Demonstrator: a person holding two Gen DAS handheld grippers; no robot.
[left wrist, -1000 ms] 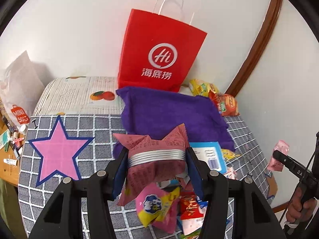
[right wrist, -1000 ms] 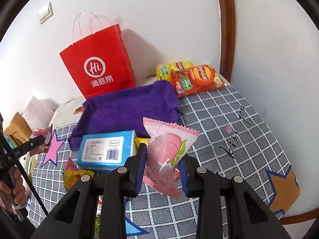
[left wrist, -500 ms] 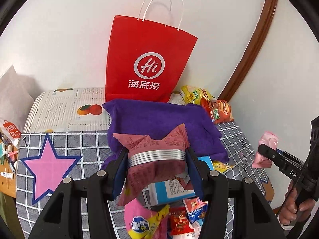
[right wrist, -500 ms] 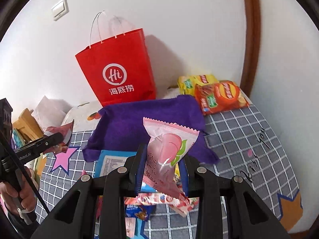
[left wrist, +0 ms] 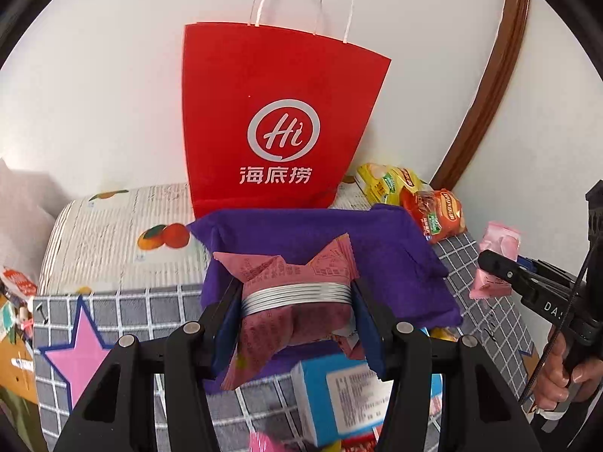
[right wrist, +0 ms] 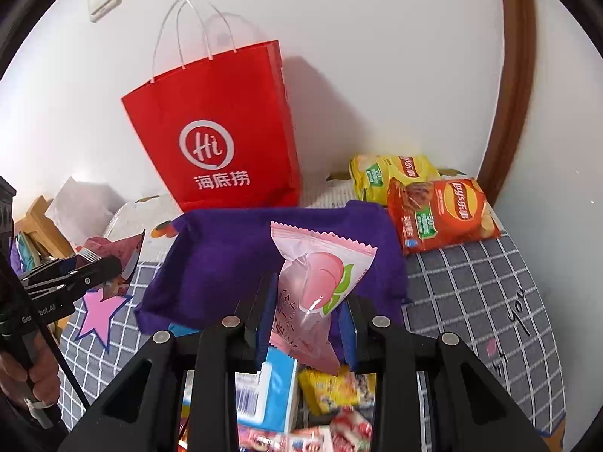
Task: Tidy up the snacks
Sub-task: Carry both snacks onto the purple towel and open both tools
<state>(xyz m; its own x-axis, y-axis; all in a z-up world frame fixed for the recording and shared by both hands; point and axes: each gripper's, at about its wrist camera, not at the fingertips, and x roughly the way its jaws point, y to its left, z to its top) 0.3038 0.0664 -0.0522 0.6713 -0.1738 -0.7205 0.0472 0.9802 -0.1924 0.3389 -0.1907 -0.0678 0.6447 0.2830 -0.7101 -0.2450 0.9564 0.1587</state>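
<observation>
My left gripper (left wrist: pixel 296 301) is shut on a dark pink snack packet (left wrist: pixel 290 301) with silver stripes, held above the table in front of the purple cloth (left wrist: pixel 324 233). My right gripper (right wrist: pixel 305 320) is shut on a light pink peach-candy packet (right wrist: pixel 320 286), also raised over the purple cloth (right wrist: pixel 226 256). A red paper bag (left wrist: pixel 279 124) with white handles stands upright behind the cloth against the wall; it also shows in the right wrist view (right wrist: pixel 218 135). Each gripper shows in the other's view: the right (left wrist: pixel 501 267), the left (right wrist: pixel 94 267).
Yellow (right wrist: pixel 392 173) and orange (right wrist: pixel 441 214) chip bags lie at the back right by the wall. A blue box (right wrist: pixel 264 395) and several small snack packets (right wrist: pixel 335 388) lie below the grippers on the grey checked tablecloth (right wrist: pixel 471 293). A brown door frame (right wrist: pixel 516 75) rises at right.
Both grippers have risen and moved forward toward the red bag with their packets still held. The bag and purple cloth now look closer and larger.
</observation>
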